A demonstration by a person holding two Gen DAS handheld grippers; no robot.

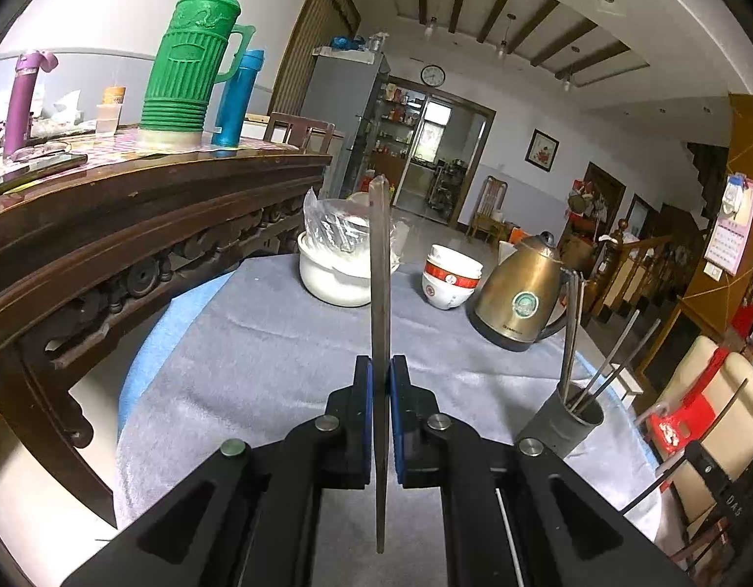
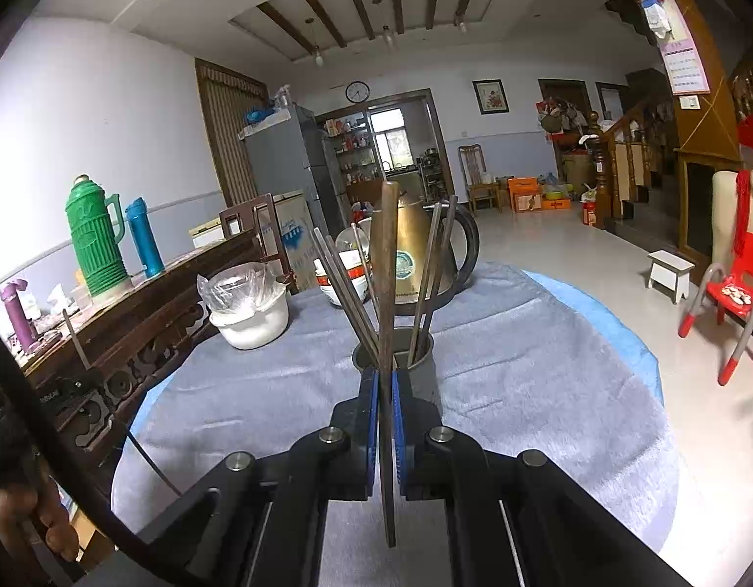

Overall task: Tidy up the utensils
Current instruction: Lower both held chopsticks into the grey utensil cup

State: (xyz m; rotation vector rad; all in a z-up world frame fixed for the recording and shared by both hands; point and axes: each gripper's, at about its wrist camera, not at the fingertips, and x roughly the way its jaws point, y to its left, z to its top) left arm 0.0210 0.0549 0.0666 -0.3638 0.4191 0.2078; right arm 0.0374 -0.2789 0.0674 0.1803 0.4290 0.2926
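— So which of the two is better placed to drop its piece in?

— By my reading, the right tongs point(image 2: 387, 386). They are pinched narrow on a long thin brownish metal chopstick point(image 2: 387, 264), and in the right wrist view the grey cylindrical utensil holder point(image 2: 420, 367) stands straight ahead at twelve o'clock, just beyond the tips, on the grey fleece cloth covering the desk point(image 2: 523, 381).

— And the stick's long axis?

— It runs fore and aft through the tongs, its far end rising over the holder's mouth toward twelve, its near end trailing back toward six. Several thin metal chopsticks point(image 2: 344, 288) already lean in there, fanned toward eleven and one.

— What about the left?

— The left tongs point(image 1: 381, 381) are likewise clamped tight on a flat grey metal chopstick point(image 1: 379, 254), standing nearly upright in that view. From there the holder point(image 1: 564, 420) sits off at about three o'clock, to the side and well apart.

— So the right goes first?

— I'd say so: tip the far end down into the gap between the leaning sticks. Snagging them is the risk.
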